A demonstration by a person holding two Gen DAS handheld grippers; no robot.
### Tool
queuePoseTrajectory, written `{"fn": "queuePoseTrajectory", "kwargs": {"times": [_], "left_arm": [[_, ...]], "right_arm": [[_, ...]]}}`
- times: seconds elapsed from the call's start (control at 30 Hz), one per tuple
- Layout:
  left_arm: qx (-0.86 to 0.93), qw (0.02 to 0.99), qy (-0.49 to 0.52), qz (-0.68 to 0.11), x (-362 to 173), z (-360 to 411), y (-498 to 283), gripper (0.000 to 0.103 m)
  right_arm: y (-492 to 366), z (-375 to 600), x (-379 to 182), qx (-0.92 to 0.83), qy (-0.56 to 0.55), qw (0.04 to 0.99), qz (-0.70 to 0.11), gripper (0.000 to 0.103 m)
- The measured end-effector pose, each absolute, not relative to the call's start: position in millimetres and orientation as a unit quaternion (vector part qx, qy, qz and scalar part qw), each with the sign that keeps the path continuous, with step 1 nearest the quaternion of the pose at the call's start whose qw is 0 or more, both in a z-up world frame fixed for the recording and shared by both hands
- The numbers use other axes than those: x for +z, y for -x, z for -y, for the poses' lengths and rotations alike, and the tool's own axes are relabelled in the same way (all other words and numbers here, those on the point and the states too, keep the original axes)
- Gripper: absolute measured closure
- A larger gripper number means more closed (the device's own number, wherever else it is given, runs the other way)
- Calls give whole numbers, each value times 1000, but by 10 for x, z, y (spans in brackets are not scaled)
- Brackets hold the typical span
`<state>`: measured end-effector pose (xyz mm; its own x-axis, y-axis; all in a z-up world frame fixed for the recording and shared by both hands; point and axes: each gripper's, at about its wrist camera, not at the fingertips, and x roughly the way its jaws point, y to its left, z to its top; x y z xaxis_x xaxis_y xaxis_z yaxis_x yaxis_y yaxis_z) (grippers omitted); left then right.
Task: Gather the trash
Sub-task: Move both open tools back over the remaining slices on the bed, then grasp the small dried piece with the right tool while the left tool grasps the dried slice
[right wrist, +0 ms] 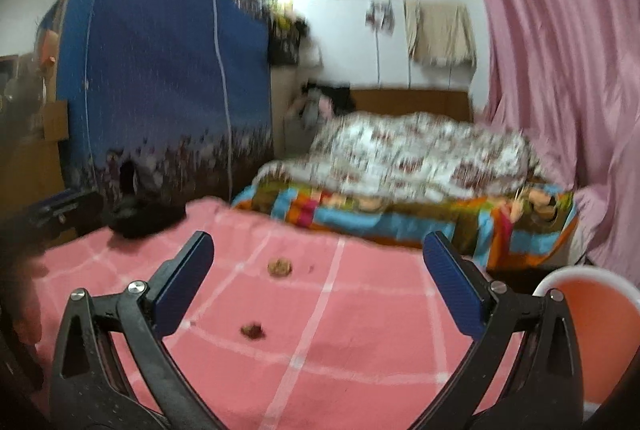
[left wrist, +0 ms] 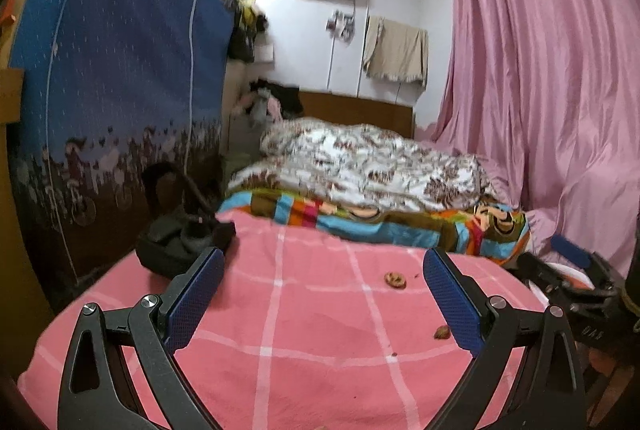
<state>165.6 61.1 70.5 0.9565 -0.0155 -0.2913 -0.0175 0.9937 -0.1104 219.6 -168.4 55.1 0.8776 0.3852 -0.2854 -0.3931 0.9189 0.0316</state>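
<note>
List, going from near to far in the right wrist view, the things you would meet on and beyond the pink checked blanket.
Dark brown crumpled scrap → round tan crumbly scrap → bright multicoloured cartoon-print folded blanket → white quilt with brown floral print → brown wooden headboard → beige towel hanging on the white wall.

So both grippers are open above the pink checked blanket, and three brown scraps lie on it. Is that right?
Not quite: only two brown scraps lie on the pink checked blanket, a farther scrap and a nearer scrap, as the right wrist view shows. Both grippers are open above it.
</note>
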Motion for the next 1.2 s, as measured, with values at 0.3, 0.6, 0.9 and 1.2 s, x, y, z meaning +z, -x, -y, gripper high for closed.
{"fn": "queuePoseTrajectory", "kwargs": {"times": [0.3, 0.6, 0.9, 1.2], "left_arm": [[-17, 964, 63, -257, 479, -565, -2038, 6], [-32, 928, 62, -367, 183, -522, -2416, 33], [-54, 910, 73, -404, 109, -508, -2575, 51], [-89, 908, 51, -406, 102, -304, -2832, 54]], "right_arm": [[-2500, 1421, 125, 264, 44, 920, -286, 26], [-2647, 1318, -87, 298, 50, 889, -344, 42], [-2576, 1078, -95, 322, 129, 873, -343, 79], [-2791, 1383, -26, 276, 91, 893, -343, 81]]}}
